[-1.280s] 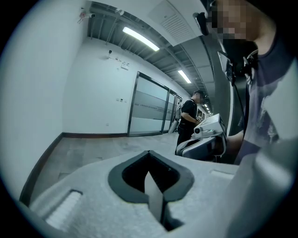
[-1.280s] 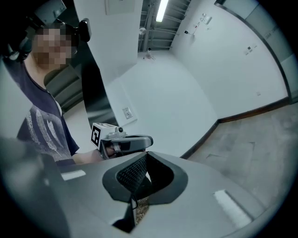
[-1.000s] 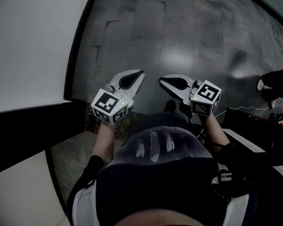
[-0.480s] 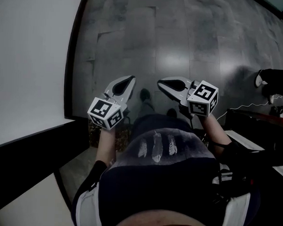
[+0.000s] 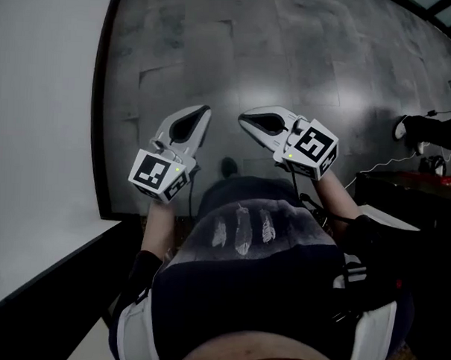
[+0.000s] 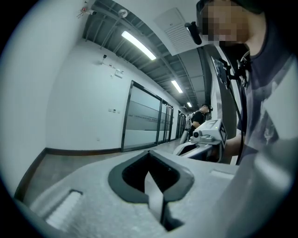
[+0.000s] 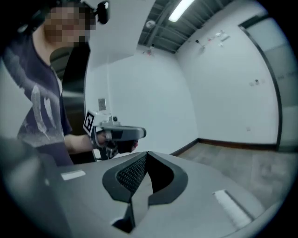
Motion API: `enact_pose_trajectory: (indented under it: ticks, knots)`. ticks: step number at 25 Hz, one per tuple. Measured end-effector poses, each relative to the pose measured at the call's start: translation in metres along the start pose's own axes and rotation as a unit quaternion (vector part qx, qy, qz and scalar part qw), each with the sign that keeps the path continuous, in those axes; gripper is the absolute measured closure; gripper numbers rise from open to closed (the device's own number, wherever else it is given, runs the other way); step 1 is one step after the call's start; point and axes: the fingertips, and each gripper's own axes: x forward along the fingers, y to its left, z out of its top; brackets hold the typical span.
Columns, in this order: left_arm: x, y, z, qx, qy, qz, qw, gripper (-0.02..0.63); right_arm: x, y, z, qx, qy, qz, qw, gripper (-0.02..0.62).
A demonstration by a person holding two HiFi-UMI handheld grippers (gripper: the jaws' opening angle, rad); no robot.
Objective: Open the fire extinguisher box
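The fire extinguisher box shows in no view (only grey floor (image 5: 290,59) and white wall (image 5: 43,93)), and the floor has slid past since a second ago, so the person seems to be walking, toward it or away, with two grippers, left gripper (image 5: 202,115) and right gripper (image 5: 247,120), both closed and empty.

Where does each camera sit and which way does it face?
Head view: on the head, facing steeply down at floor; torso, forearms, left gripper and right gripper show.
Left gripper view: on that gripper, facing a corridor; torso shows.
Right gripper view: on that gripper, facing a white wall; torso shows.
Shared: each gripper view catches the other gripper.
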Motion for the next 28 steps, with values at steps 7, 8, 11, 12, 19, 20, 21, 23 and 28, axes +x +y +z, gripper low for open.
enact_pose_trajectory:
  ticks: [7,8,11,12,19,20,21,23,28]
  knots:
    - [0.039,0.033,0.013,-0.038,0.005,0.007,0.9992,0.606,-0.004,-0.050,0.031,-0.037,0.014,-0.019,0.999,0.594]
    - [0.050,0.035,0.013,-0.037,0.014,0.003,0.9992,0.606,-0.007,-0.062,0.035,-0.035,0.012,-0.025,0.999,0.594]
    - [0.063,0.032,0.005,-0.024,0.023,-0.010,0.9994,0.606,-0.008,-0.075,0.030,-0.038,0.008,-0.033,0.999,0.594]
    - [0.067,0.031,0.003,-0.019,0.022,-0.013,0.9995,0.607,-0.009,-0.078,0.029,-0.041,0.006,-0.032,0.999,0.594]
    - [0.138,0.008,0.019,-0.003,0.026,-0.026,0.9993,0.606,-0.055,-0.136,0.045,-0.058,-0.026,-0.030,0.998,0.594]
    - [0.151,0.005,0.019,0.003,0.032,-0.028,0.9991,0.606,-0.064,-0.144,0.048,-0.068,-0.028,-0.028,0.997,0.594]
    - [0.162,0.001,0.019,0.006,0.036,-0.030,0.9989,0.606,-0.072,-0.151,0.048,-0.077,-0.028,-0.025,0.996,0.594]
    - [0.182,-0.008,0.020,0.008,0.040,-0.031,0.9987,0.606,-0.084,-0.164,0.046,-0.087,-0.022,-0.022,0.996,0.594]
    - [0.218,-0.017,0.023,0.023,0.056,-0.035,0.9975,0.606,-0.106,-0.193,0.047,-0.066,-0.036,-0.016,0.997,0.594]
